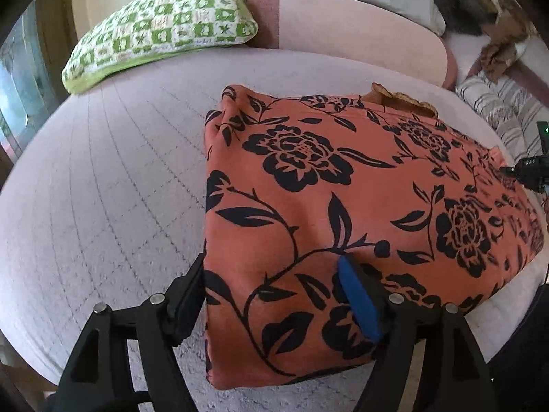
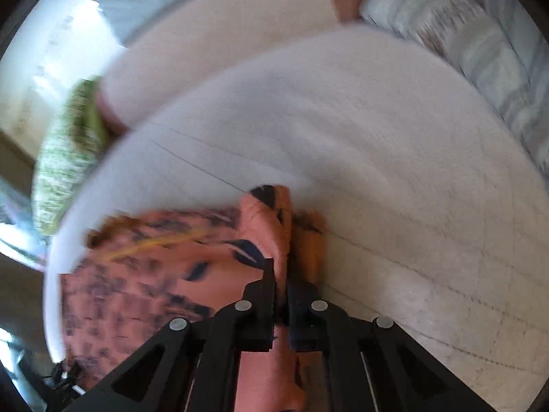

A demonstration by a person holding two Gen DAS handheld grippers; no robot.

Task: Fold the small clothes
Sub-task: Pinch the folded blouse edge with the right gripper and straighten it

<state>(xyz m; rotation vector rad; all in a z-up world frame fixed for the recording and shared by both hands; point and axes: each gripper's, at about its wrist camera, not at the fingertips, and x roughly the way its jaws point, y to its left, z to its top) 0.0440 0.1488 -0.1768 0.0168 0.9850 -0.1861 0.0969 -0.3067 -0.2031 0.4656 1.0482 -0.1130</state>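
An orange garment (image 1: pixel 343 185) with a black flower print lies folded on the pale quilted mattress (image 1: pixel 103 171). A brown frilled edge (image 1: pixel 401 99) pokes out at its far side. My left gripper (image 1: pixel 271 295) is open and straddles the garment's near left edge: one finger rests on the mattress beside the cloth, and the blue pad (image 1: pixel 358 302) lies on top of it. The right wrist view is blurred. There my right gripper (image 2: pixel 282 281) is shut on a raised fold of the orange garment (image 2: pixel 264 226). In the left wrist view the right gripper's body (image 1: pixel 530 170) shows at the far right edge.
A green and white checked cushion (image 1: pixel 161 24) and a pink bolster (image 1: pixel 343 31) lie along the back. Striped bedding (image 1: pixel 497 110) and a brown furry shape (image 1: pixel 480 10) sit at the back right. Bare mattress (image 2: pixel 377 137) stretches to the left and beyond the garment.
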